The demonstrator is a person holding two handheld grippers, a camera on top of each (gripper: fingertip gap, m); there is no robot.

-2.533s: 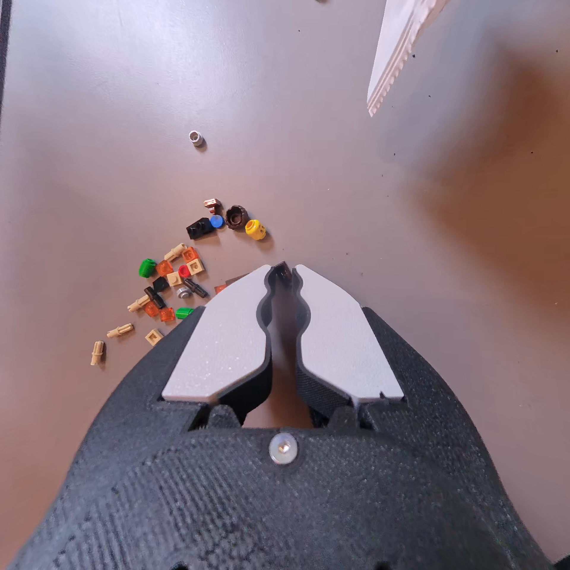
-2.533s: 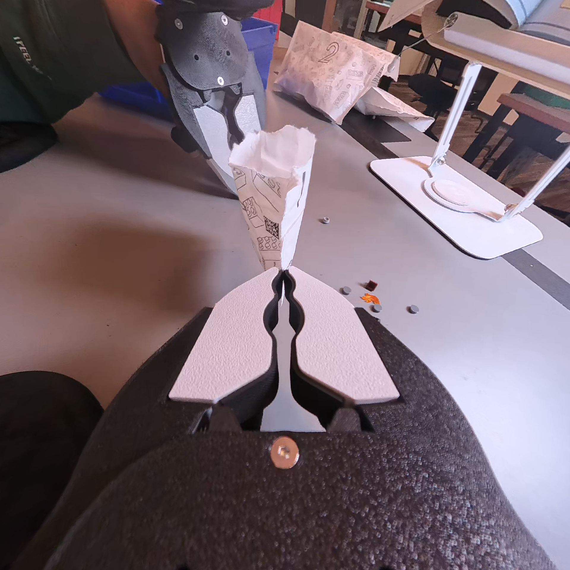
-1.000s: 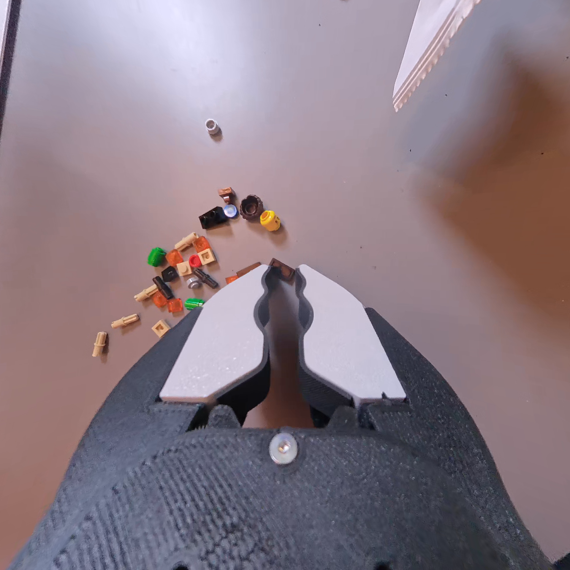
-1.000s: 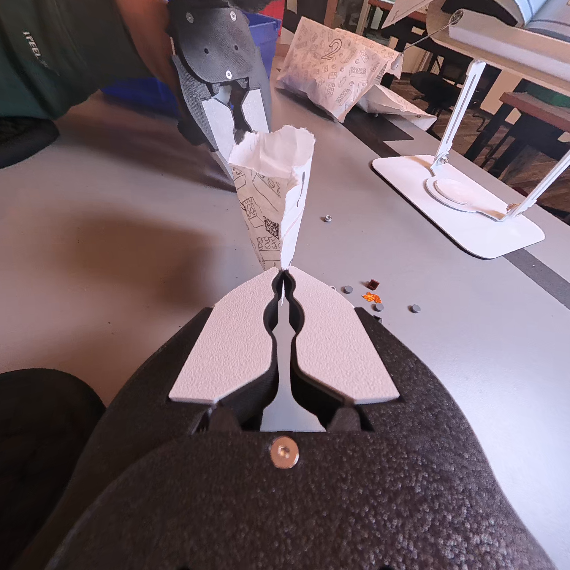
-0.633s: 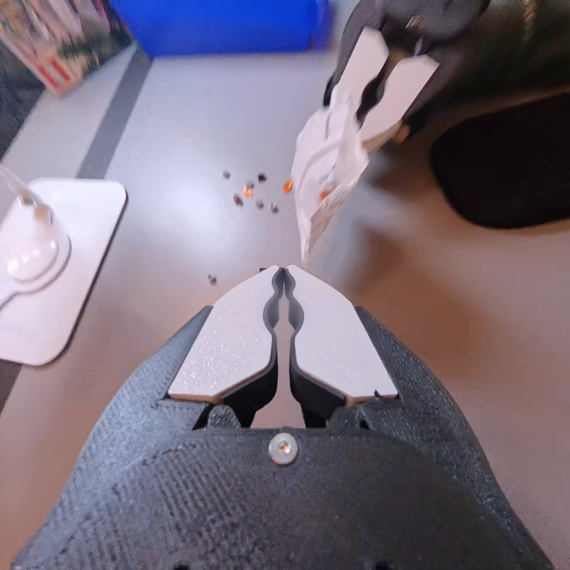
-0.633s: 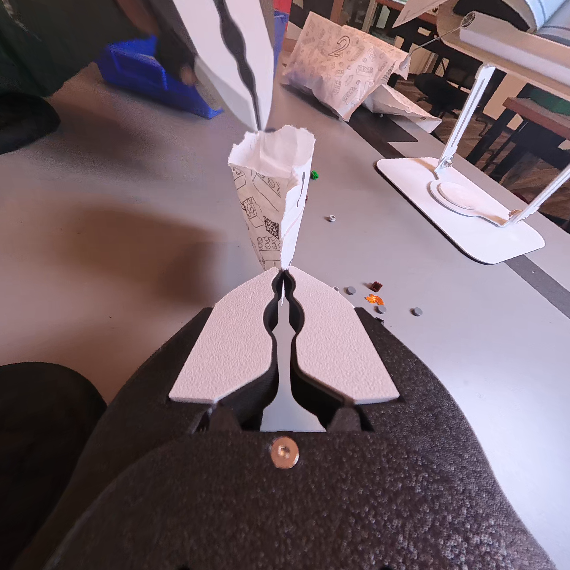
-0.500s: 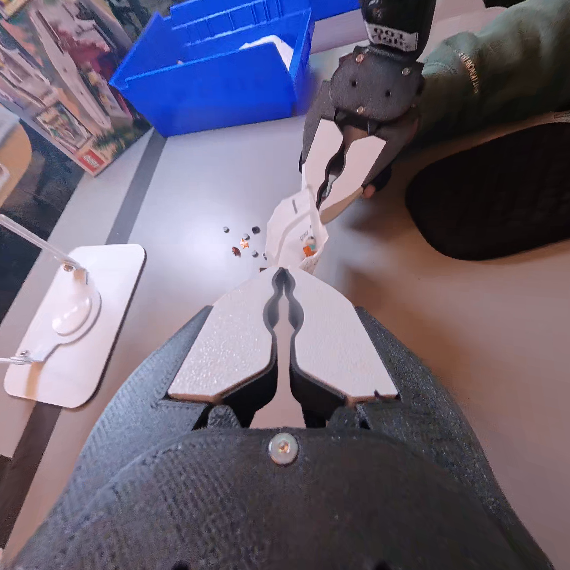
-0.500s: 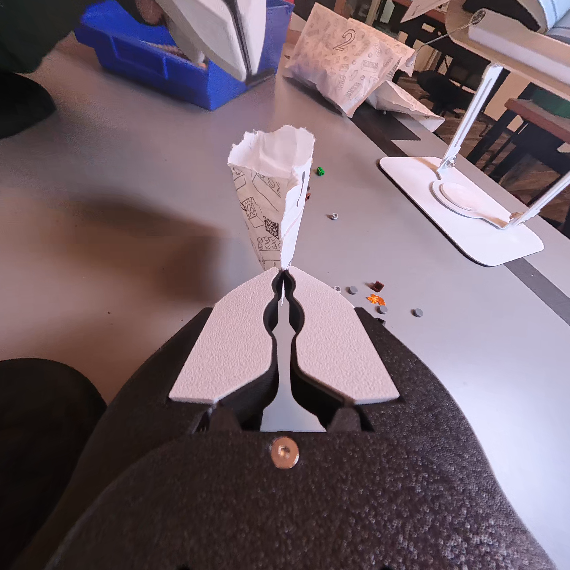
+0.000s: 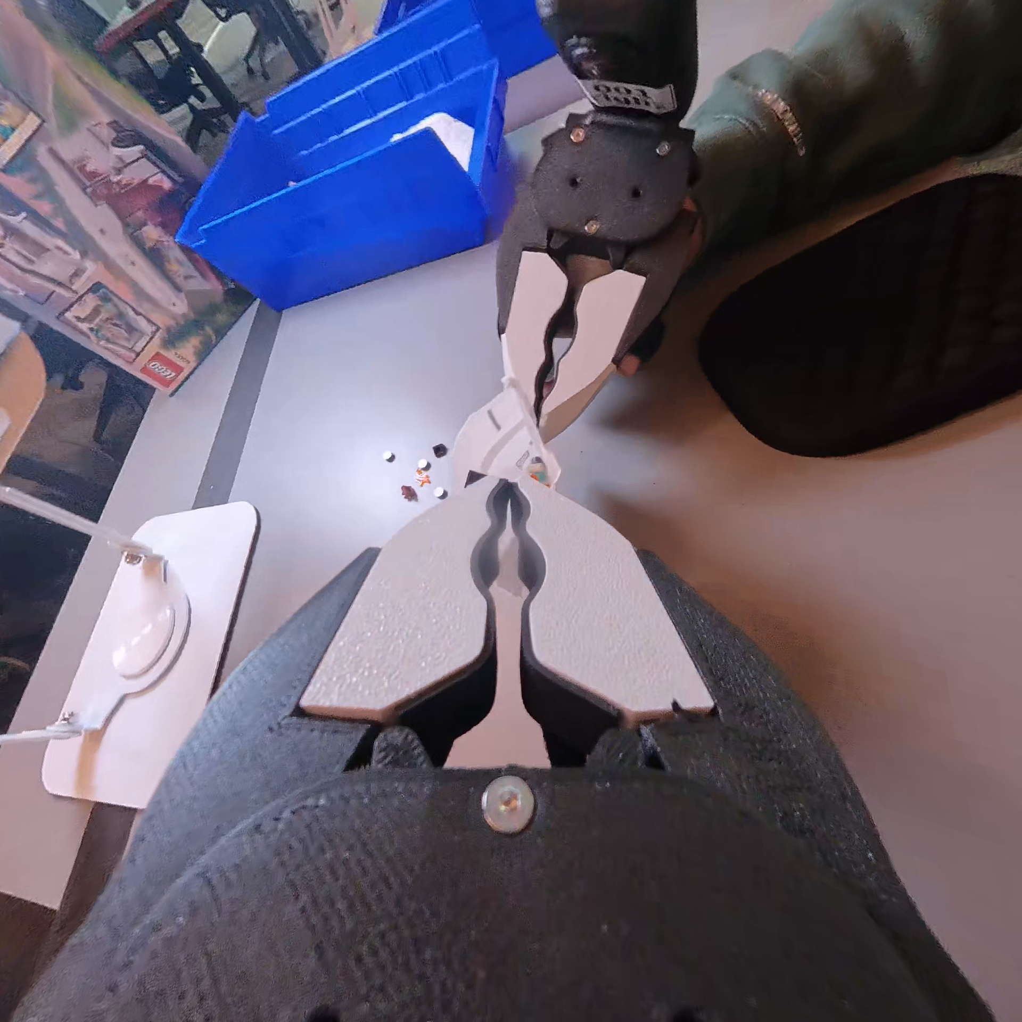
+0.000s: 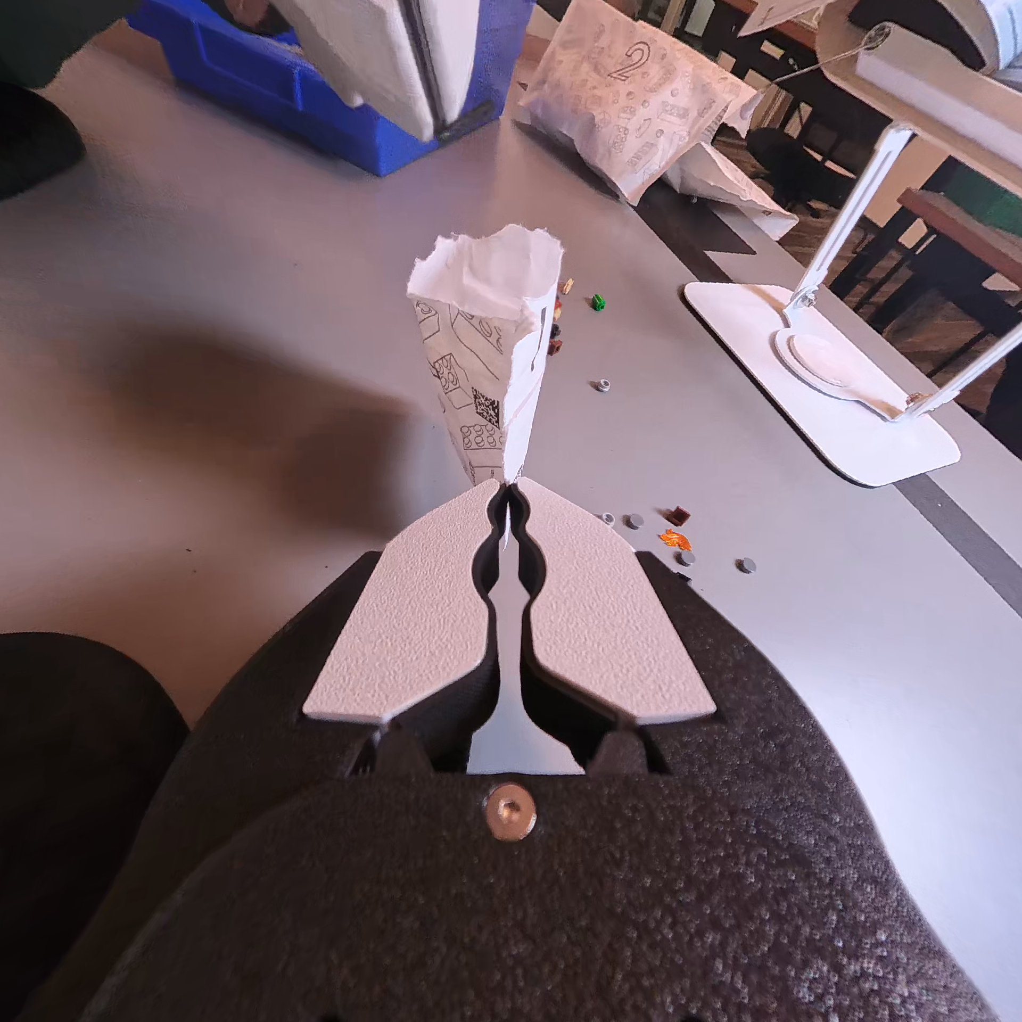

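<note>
The right tool (image 10: 507, 486) is held low over the grey worktop (image 10: 221, 232), pointing forward along it, its two fingers clenched on the bottom corner of a small torn paper bag (image 10: 486, 332). The bag stands up from the fingertips with its ragged mouth open at the top. The left tool (image 9: 506, 486) is raised and tilted steeply down, facing the other tool, its fingers closed together right at the open mouth of the bag; nothing can be made out between them.

The left wrist view looks down into the bag's mouth, where a small coloured piece (image 9: 539, 470) lies inside. It also shows the right tool from the front, a green sleeve (image 9: 829, 127) behind it, a blue bin (image 9: 343, 221), and a printed box (image 9: 99, 265) at the worktop's edge.

The right wrist view shows the bag's printed outer side. Beyond it lie a green piece (image 10: 598, 302) and a grey ring (image 10: 604, 385), with grey studs (image 10: 633, 520), a brown piece (image 10: 678, 515) and an orange piece (image 10: 674, 539) beside the fingers. A white stand base (image 10: 829, 387) and larger paper bags (image 10: 625, 110) sit farther off.
</note>
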